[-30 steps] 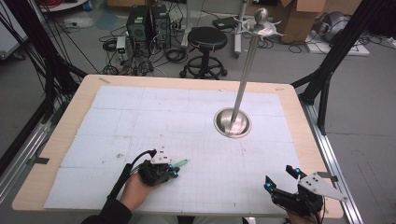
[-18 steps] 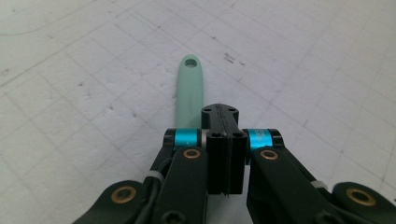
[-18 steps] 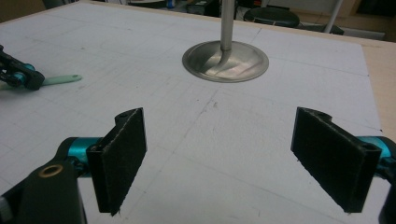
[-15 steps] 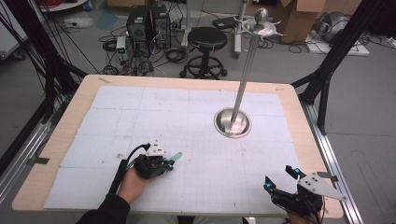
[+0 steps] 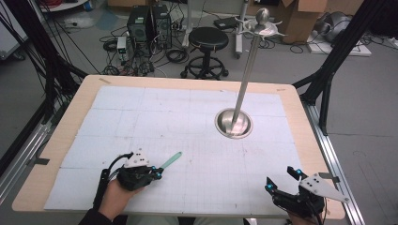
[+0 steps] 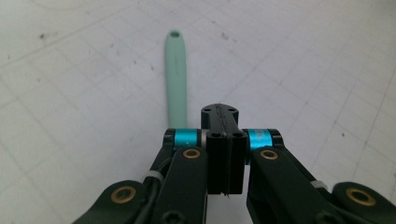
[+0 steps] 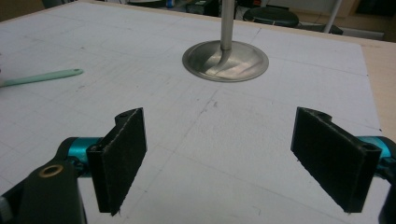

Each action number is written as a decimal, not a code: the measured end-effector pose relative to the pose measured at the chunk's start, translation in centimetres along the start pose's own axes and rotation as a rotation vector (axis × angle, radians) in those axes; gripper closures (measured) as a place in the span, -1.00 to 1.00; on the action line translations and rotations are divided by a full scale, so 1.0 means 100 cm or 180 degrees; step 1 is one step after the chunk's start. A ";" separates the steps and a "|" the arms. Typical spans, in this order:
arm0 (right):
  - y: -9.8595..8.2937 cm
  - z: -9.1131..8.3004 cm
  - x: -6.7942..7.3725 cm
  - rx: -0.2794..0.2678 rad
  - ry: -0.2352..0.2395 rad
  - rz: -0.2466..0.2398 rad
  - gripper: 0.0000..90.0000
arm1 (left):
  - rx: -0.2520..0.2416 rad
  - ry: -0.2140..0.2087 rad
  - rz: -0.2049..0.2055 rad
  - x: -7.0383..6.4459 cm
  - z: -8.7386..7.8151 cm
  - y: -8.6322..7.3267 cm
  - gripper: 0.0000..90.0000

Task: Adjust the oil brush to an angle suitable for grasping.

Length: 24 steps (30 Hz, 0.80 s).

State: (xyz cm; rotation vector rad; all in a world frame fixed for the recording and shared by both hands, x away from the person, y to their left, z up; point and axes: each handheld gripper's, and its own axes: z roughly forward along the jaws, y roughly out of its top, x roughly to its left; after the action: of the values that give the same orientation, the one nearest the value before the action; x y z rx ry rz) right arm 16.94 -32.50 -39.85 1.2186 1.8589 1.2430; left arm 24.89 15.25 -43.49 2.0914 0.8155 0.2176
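At the near edge of the table (image 5: 51, 154), towards its near right corner, the right claw (image 5: 280, 180) hangs just over the white gridded mat (image 5: 187, 117) with its two black padded jaws set wide apart and nothing between them; the right gripper view looks out between them across bare mat. Along the same near edge, left of the middle, the person's left hand (image 5: 112, 197) holds the left claw (image 5: 157, 172), whose jaws are pressed flat together, face to face. In the left gripper view a slim mint-green plastic handle with a small hole at its far end (image 6: 176, 70) runs out from beside the jaws and lies on the mat; whether the closed jaws actually pinch its near end cannot be told, since that end is hidden behind the claw. In the high view the handle points away from the left claw towards the far right. Farther off, right of the table's middle, stands a round brushed-metal base (image 5: 233, 123) with a tall thin metal pole (image 5: 246, 79) rising from it, topped by a ball and short hooked arms (image 5: 263, 23).
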 end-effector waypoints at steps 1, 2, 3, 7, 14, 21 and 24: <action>0.000 0.000 0.000 0.0006 -0.0002 -0.0002 -0.63 | 0.0010 0.0001 0.0010 0.001 -0.002 -0.002 0.99; 0.000 0.000 0.000 0.0008 -0.0003 0.0005 -0.63 | 0.0017 0.0004 0.0015 0.000 -0.002 -0.003 0.99; 0.000 0.000 0.000 0.0009 -0.0003 0.0007 -0.63 | 0.0037 0.0002 0.0012 0.000 -0.003 -0.004 0.99; 0.000 0.000 0.000 0.0017 -0.0006 0.0012 -0.63 | 0.0197 0.0087 0.0063 -0.001 0.001 -0.006 0.99; 0.000 0.000 -0.001 0.0010 0.0001 0.0005 -0.63 | 0.0211 0.0200 -0.0011 0.001 0.002 -0.006 0.99; 0.000 0.000 0.000 0.0010 0.0005 0.0012 -0.63 | 0.0125 0.0186 0.0009 0.001 0.001 -0.006 0.81; 0.000 0.000 0.000 0.0015 0.0005 0.0016 -0.63 | -0.0264 0.0183 -0.0020 0.004 -0.008 -0.004 0.63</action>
State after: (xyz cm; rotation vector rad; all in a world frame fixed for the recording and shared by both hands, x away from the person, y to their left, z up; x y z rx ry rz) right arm 16.96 -32.54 -39.85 1.2260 1.8619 1.2432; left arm 24.70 16.21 -43.31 2.0126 0.8332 0.3043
